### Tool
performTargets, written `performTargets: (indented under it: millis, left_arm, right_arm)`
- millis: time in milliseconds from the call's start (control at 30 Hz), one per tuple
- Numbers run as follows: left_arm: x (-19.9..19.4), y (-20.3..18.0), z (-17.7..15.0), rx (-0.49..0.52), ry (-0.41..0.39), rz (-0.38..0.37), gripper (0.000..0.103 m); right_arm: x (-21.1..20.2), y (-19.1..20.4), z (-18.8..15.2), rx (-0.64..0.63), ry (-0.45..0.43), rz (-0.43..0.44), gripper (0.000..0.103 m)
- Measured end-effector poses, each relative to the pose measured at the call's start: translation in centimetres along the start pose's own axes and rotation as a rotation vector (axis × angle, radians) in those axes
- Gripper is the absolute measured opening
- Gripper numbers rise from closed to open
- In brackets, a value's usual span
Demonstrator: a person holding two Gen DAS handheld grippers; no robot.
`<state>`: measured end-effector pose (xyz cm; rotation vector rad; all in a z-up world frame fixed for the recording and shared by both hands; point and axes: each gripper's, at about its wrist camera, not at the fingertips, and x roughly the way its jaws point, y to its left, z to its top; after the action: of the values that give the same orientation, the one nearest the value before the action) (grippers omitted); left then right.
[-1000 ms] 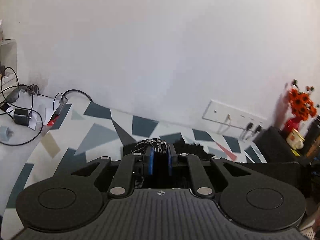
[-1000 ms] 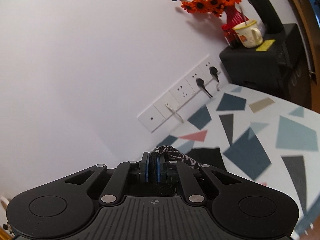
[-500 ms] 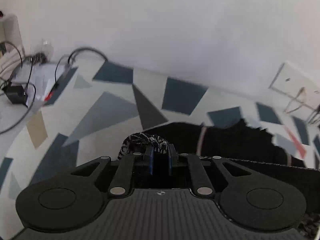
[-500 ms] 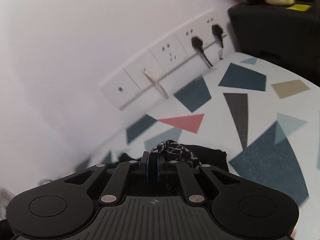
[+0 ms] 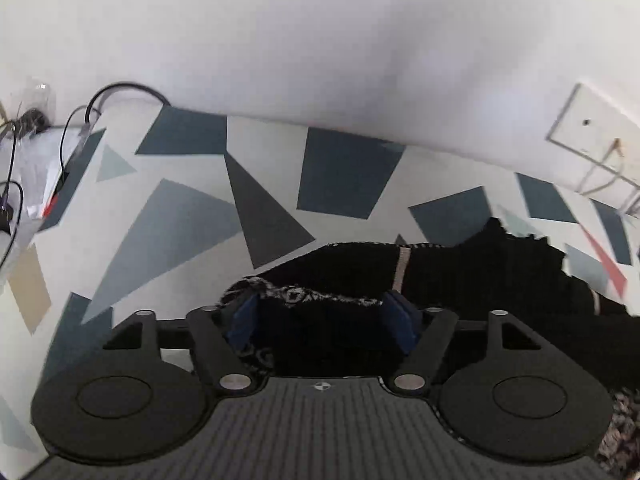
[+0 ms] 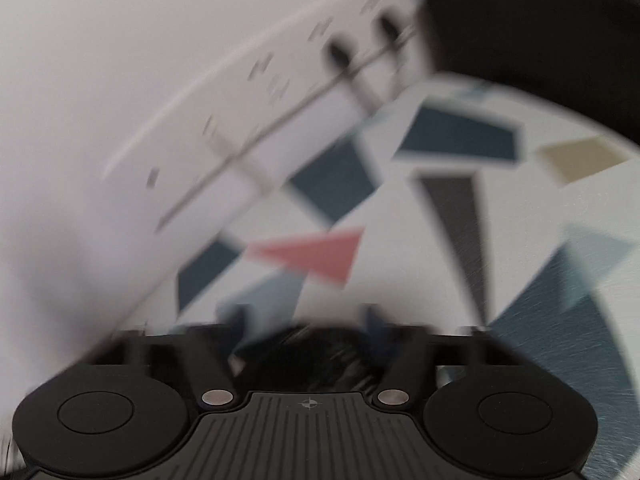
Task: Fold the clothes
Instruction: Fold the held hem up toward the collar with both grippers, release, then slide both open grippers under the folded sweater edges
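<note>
A white tabletop printed with dark blue, grey, tan and coral triangles and polygons meets a plain white wall. On that wall, just above the tabletop, runs a white row of sockets with two dark plugs. At the tabletop's left edge lie looping black cables

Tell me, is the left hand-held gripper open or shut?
Open and still opening: the left hand-held gripper has blue pads spread apart, black garment lying loose between.
</note>
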<state>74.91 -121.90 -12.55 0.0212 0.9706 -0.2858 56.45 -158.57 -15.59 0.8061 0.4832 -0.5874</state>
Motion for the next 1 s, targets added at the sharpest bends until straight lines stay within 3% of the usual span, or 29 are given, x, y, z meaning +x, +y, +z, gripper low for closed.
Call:
performTargets:
  millis: [133,267,300,433,533,600,767,900,1000]
  left_arm:
    - [-1.5,2.3,2.0,-0.059,0.014,-0.131,0.071]
    - [-3.8,5.1,4.0,-0.187,-0.080,-0.155,0.071]
    - [-4.2,5.4,3.8,-0.187,-0.089,-0.167,0.071]
    - [-4.6,5.6,0.5,-0.168,-0.002,-0.242,0.071]
    - [-4.5,4.5,-2.9,-0.090,0.040,-0.288,0.067]
    - [-4.3,2.7,-4.7,0.039,0.056,-0.282,0.067]
    - [-1.5,-0.6,-7.1,0.233,0.093,-0.169,0.067]
    - [-0.7,-2.0,-6.7,0.317,0.038,-0.129,0.070]
    - [0.5,-2.6,-4.9,0.320,0.035,-0.120,0.070]
  right_arm:
    - [-3.4,0.2,0.1,-0.004,-0.068,0.009,0.071]
    - [-5.4,1.6,-1.4,-0.132,-0.037,0.007,0.071]
    - [-5.7,2.0,-2.0,-0.165,-0.024,-0.002,0.072]
    - [-6.3,3.9,-5.1,-0.299,0.008,-0.074,0.073]
    - [-6.1,4.9,-7.8,-0.388,0.035,-0.084,0.074]
    - [-5.8,5.6,-9.4,-0.438,0.055,-0.079,0.077]
    - [-4.3,7.2,-11.7,-0.561,0.098,-0.074,0.079]
    - [-2.4,8.3,-12.2,-0.668,0.112,-0.091,0.079]
    - [-0.9,8.9,-11.3,-0.689,0.105,-0.079,0.079]
